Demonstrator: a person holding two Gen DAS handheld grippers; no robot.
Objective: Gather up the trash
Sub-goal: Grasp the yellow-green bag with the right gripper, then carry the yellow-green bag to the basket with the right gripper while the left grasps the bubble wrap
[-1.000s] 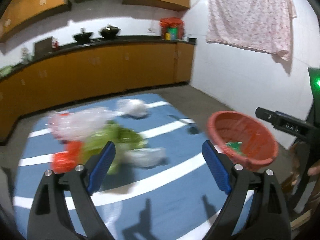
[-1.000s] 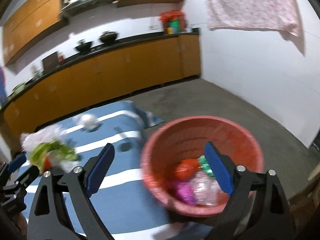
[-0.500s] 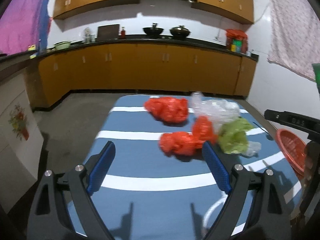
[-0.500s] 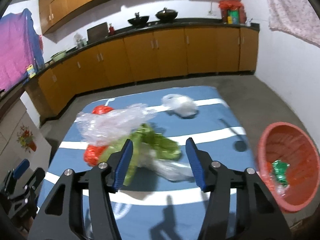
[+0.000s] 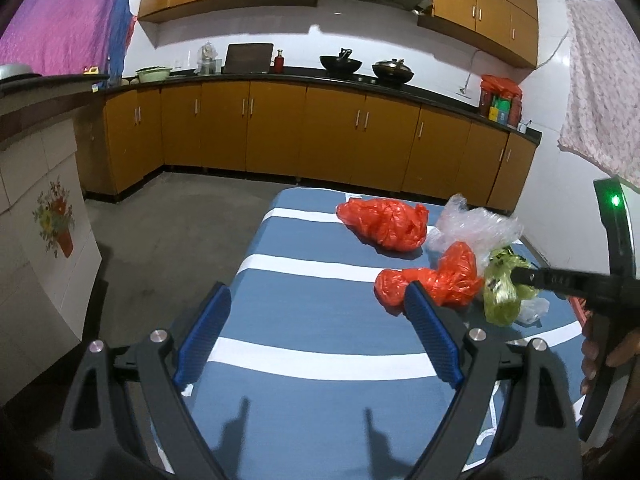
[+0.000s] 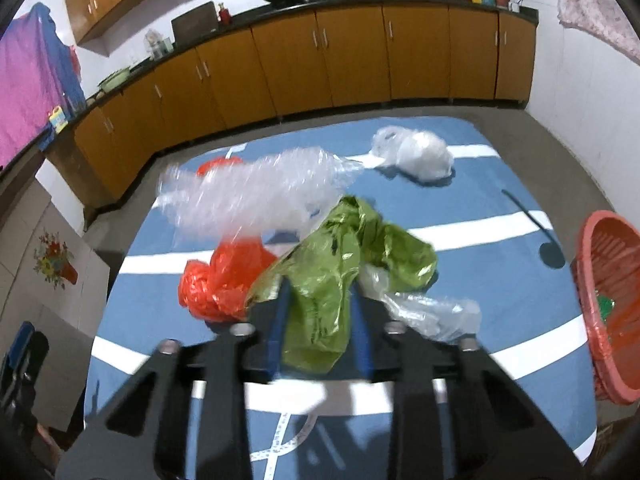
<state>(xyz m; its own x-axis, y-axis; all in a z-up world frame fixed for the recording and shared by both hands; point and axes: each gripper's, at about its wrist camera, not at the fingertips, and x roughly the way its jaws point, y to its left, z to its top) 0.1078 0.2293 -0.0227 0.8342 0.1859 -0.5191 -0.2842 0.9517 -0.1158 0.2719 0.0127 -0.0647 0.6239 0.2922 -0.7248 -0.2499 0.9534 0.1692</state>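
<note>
My right gripper (image 6: 318, 300) is shut on a green plastic bag (image 6: 340, 264), seen also in the left wrist view (image 5: 502, 292). Beside it on the blue striped table (image 6: 460, 280) lie a red bag (image 6: 224, 280), a clear crumpled bag (image 6: 248, 196), a small clear bag (image 6: 432, 312) and a white bag (image 6: 420, 154) at the far side. In the left wrist view two red bags (image 5: 386, 222) (image 5: 432, 280) lie on the table. My left gripper (image 5: 316, 332) is open and empty above the table's near left part.
A red basket (image 6: 608, 296) with some trash inside stands off the table's right edge. Orange kitchen cabinets (image 5: 280, 128) run along the far wall. A white tiled counter (image 5: 36, 216) stands to the left.
My right gripper has moved down onto the pile and shut on the green bag. My left gripper has swung left and drawn closer to the table, still open.
</note>
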